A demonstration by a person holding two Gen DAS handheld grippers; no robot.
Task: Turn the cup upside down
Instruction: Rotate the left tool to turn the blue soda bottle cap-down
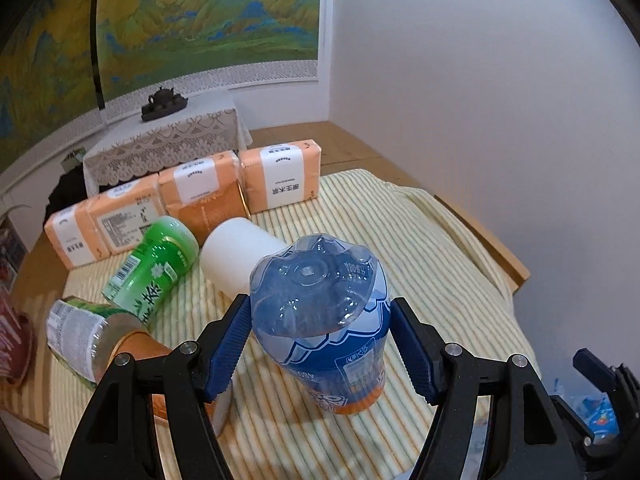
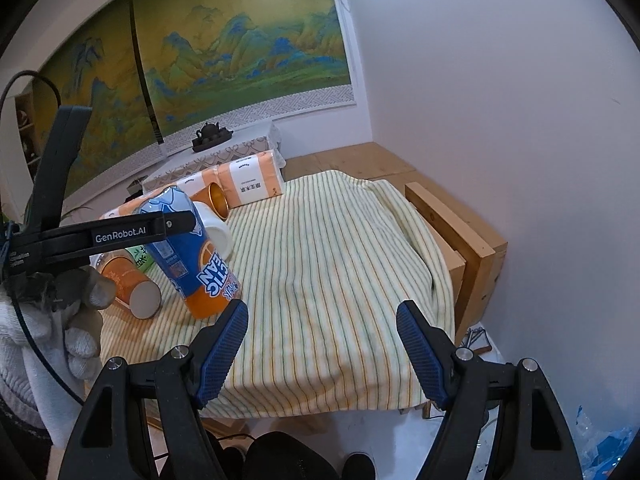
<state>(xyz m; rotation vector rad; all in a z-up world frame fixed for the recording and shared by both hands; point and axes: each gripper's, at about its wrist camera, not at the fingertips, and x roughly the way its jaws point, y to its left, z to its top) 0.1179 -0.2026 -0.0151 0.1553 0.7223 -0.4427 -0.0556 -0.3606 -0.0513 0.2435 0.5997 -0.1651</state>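
Left wrist view: my left gripper (image 1: 320,344) has its blue ribbed pads on either side of an inverted blue-and-orange soft-drink bottle (image 1: 324,320), its moulded base up and its label upside down; the left pad meets the wrapper, while a sliver of gap shows at the right pad, so I cannot tell whether I truly grip it. Just behind the bottle a white cup (image 1: 236,258) lies on its side on the striped cloth (image 1: 400,248), beside a toppled green tea bottle (image 1: 154,266) with a barcode and a large Chinese character. Nearer my left finger lie a clear bottle (image 1: 80,336) with a printed label and an orange paper cup (image 1: 140,346), both on their sides. Four orange tissue packs (image 1: 280,178) with white labels in Chinese stand along the back, with a dark teapot (image 1: 162,98) on a lace-covered table beyond. In the right wrist view my right gripper (image 2: 322,344) hangs wide open over bare cloth, holding nothing. There the left tool reads "GenRobot.AI", my gloved left hand (image 2: 76,312) grasps its handle, and a gold-lined cup (image 2: 218,199) lies against the packs.
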